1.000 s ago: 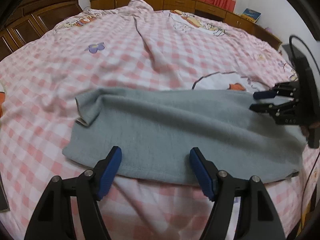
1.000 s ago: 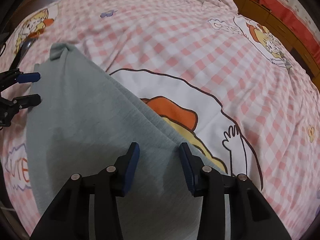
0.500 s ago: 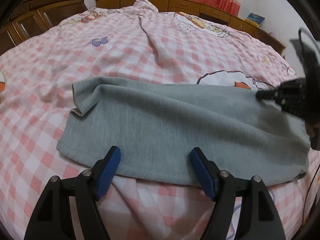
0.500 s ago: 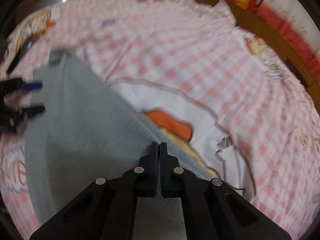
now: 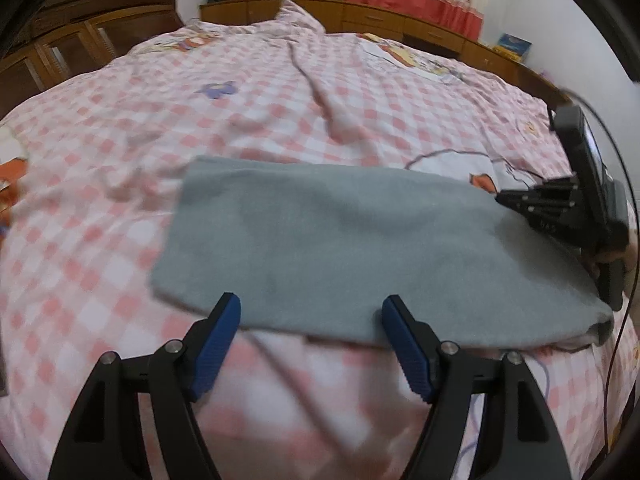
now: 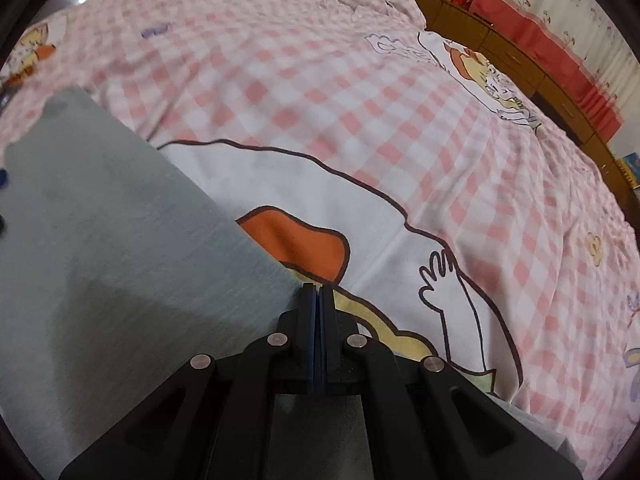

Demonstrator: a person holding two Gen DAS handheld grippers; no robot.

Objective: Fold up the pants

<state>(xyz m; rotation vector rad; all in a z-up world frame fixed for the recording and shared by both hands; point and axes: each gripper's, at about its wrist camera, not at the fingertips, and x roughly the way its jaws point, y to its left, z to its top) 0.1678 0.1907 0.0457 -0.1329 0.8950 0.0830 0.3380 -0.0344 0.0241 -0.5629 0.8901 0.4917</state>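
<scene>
Two tongs: left tongs (image 5: 311,312) spread at pants (image 5: 340,248) hem, right tongs (image 6: 318,300) pinching pants' edge

The right-hand end of the flat grey knitted pants (image 5: 340,240) disappears behind the black right gripper (image 5: 502,199), so the waistband cannot be made out. Whether cloth sits between its closed blue pads (image 6: 313,320) is hidden by the fingers themselves. The left gripper (image 6: 2,200) is nearly cut off at the frame edge. The pink checked bedsheet (image 5: 280,420) nearest the wide-spread fingers is blurred.
</scene>
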